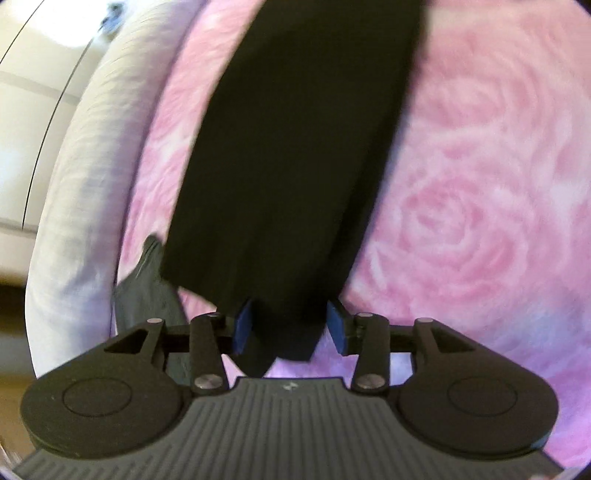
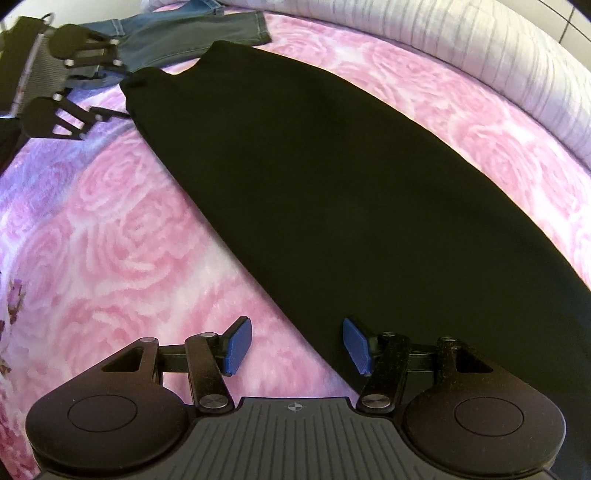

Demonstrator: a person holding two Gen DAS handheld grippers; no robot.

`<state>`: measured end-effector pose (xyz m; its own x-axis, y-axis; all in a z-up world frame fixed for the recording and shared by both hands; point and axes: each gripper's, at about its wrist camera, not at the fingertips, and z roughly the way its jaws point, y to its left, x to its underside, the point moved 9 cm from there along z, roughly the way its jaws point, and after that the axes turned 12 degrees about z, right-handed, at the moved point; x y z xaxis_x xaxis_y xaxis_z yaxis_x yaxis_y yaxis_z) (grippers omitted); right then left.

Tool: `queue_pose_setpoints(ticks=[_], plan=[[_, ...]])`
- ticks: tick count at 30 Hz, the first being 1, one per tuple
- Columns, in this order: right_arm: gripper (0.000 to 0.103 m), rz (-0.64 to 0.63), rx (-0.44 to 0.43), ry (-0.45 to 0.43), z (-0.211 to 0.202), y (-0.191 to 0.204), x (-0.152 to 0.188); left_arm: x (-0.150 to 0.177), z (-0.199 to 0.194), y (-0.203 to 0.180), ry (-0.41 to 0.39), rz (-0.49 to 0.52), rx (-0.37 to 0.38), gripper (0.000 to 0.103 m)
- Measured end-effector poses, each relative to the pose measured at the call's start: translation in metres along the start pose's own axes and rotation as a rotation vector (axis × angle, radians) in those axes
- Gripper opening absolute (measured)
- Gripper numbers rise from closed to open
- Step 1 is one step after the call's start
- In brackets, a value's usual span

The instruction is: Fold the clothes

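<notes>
**A:** Left wrist view first. The left tool (image 1: pixel 290 325) has its blue pads (image 1: pixel 243 325) apart, and the end of the black garment (image 1: pixel 295 147) lies between them. The pads do not seem to press on the cloth, so I read this tool as open around the cloth end, not gripping it. The picture is blurred, so I am not fully sure.

**B:** And where does the garment go from there?

**A:** It runs away from the tool toward 12 o'clock, a long dark band on the pink rose bedspread (image 1: pixel 480 221). Its long axis is nearly in line with the tool.

**B:** In the right wrist view, the right tool (image 2: pixel 297 345) is also open and holds nothing. Its right pad (image 2: pixel 356 345) is over the cloth edge, and its left pad is over the bedspread. The garment stretches from there toward 10 o'clock, up to the left tool (image 2: pixel 96 88) at the far end.

**A:** So each tool is at one end of the long axis. I think the next fold must bring one end over the other, and both tools are equally near to their own end.

**B:** My view shows the whole length of the garment and the jeans (image 2: pixel 192 33) beyond it at 11 o'clock. Yours does not.

**A:** Mine shows only how the cloth end sits between the pads, and a grey piece of cloth (image 1: pixel 147 288) at 9 o'clock.
</notes>
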<state>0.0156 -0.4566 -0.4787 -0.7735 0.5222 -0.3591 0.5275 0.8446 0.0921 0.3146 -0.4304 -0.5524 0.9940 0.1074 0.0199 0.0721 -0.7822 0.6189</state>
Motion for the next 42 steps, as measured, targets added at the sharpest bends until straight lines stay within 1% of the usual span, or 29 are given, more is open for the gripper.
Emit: queue_pose_setpoints(ticks=[1,2,3,4,5,6,8,10,11,13,14,16,17,18,20,22,24,26,28,31,32,35,36,40,41,42], plan=[[0.059,-0.003,0.005,-0.005,0.001,0.001,-0.001,-0.001,0.003,-0.004,-0.005,0.045,-0.01,0.04],[0.059,-0.004,0.01,-0.01,0.003,0.002,-0.001,-0.001,0.005,-0.006,-0.005,0.073,-0.018,0.033],[0.059,-0.001,0.016,-0.014,0.004,0.003,-0.001,0.001,0.006,-0.007,0.002,0.08,-0.023,0.02],[0.059,0.006,0.022,-0.018,0.003,0.001,0.001,0.003,0.006,-0.007,0.01,0.088,-0.029,0.014],[0.059,0.013,0.027,-0.022,0.002,-0.001,0.005,0.004,0.006,-0.007,0.018,0.095,-0.035,0.011],[0.059,0.02,0.035,-0.026,0.0,-0.002,0.008,0.006,0.005,-0.004,0.025,0.076,-0.042,0.01],[0.06,0.053,0.045,-0.041,-0.006,-0.002,0.011,0.008,-0.002,0.007,0.038,-0.008,-0.061,0.01],[0.06,0.112,0.043,-0.061,-0.017,-0.005,0.016,0.009,-0.006,0.007,0.045,-0.04,-0.062,0.01],[0.06,0.15,0.042,-0.07,-0.022,-0.009,0.02,0.009,-0.005,0.004,0.051,-0.054,-0.044,0.01],[0.06,0.242,0.054,-0.085,-0.033,-0.019,0.034,0.008,0.0,-0.004,0.066,-0.059,-0.001,0.013],[0.06,0.293,0.067,-0.091,-0.038,-0.027,0.043,0.008,0.0,-0.006,0.074,-0.059,0.017,0.019],[0.06,0.397,0.1,-0.102,-0.05,-0.043,0.062,0.008,-0.005,-0.007,0.086,-0.065,0.041,0.027],[0.06,0.452,0.124,-0.109,-0.057,-0.054,0.073,0.008,-0.009,-0.007,0.088,-0.071,0.054,0.038],[0.06,0.507,0.148,-0.116,-0.064,-0.064,0.084,0.008,-0.016,-0.007,0.082,-0.082,0.067,0.041],[0.061,0.621,0.204,-0.135,-0.08,-0.088,0.11,-0.002,-0.039,-0.009,0.062,-0.104,0.084,0.04],[0.061,0.729,0.252,-0.15,-0.093,-0.113,0.134,-0.025,-0.062,-0.011,0.016,-0.113,0.097,0.04],[0.062,0.858,0.283,-0.155,-0.102,-0.139,0.161,-0.057,-0.079,-0.01,-0.043,-0.108,0.101,0.04],[0.062,0.991,0.301,-0.161,-0.109,-0.164,0.186,-0.1,-0.089,-0.008,-0.11,-0.1,0.096,0.04],[0.062,1.089,0.307,-0.18,-0.117,-0.185,0.203,-0.152,-0.091,-0.006,-0.176,-0.077,0.082,0.041],[0.062,1.146,0.298,-0.205,-0.128,-0.206,0.219,-0.237,-0.088,-0.007,-0.294,-0.013,0.068,0.043],[0.062,1.153,0.293,-0.214,-0.132,-0.211,0.222,-0.264,-0.086,-0.009,-0.332,0.024,0.058,0.044],[0.062,1.164,0.274,-0.238,-0.145,-0.223,0.233,-0.331,-0.078,-0.024,-0.43,0.199,0.002,0.044],[0.063,1.172,0.267,-0.242,-0.149,-0.227,0.237,-0.343,-0.072,-0.029,-0.441,0.255,-0.009,0.044],[0.063,1.167,0.242,-0.248,-0.15,-0.228,0.247,-0.367,-0.049,-0.044,-0.438,0.456,-0.033,0.044],[0.063,1.162,0.237,-0.248,-0.15,-0.226,0.249,-0.373,-0.043,-0.048,-0.437,0.507,-0.039,0.042],[0.063,1.155,0.233,-0.247,-0.148,-0.224,0.251,-0.376,-0.04,-0.047,-0.439,0.518,-0.032,0.039]])
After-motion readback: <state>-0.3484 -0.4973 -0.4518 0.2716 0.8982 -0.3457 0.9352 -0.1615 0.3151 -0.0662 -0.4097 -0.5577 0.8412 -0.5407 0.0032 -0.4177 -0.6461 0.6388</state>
